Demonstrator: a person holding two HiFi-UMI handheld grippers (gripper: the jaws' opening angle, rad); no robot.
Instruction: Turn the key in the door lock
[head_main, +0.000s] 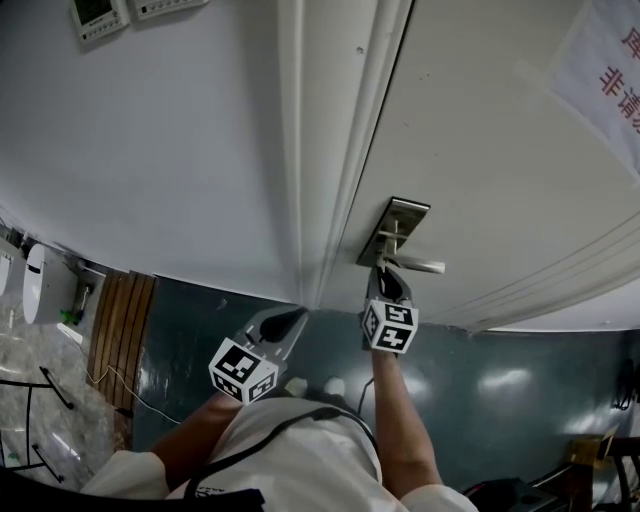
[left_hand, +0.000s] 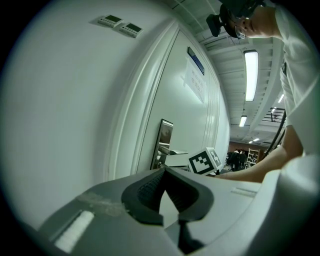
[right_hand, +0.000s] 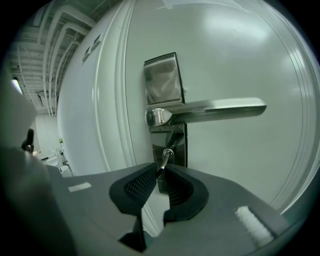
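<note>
The white door carries a steel lock plate (right_hand: 162, 85) with a lever handle (right_hand: 215, 111) lying level. A small metal key (right_hand: 165, 158) sticks out of the cylinder below the lever. My right gripper (right_hand: 161, 172) is shut on the key's head, its ribbed pads pinching it at the tips. From the head view the right gripper (head_main: 385, 275) sits just under the lock plate (head_main: 393, 232), and the key is hidden there. My left gripper (head_main: 297, 318) hangs lower left by the door frame, shut with nothing in it. Its jaw tips (left_hand: 163, 172) meet.
The door frame (head_main: 320, 150) runs just left of the lock. A paper notice (head_main: 610, 70) with red print hangs at the door's upper right. Wall control panels (head_main: 98, 14) sit at upper left. A slatted wooden panel (head_main: 120, 320) stands on the dark floor at left.
</note>
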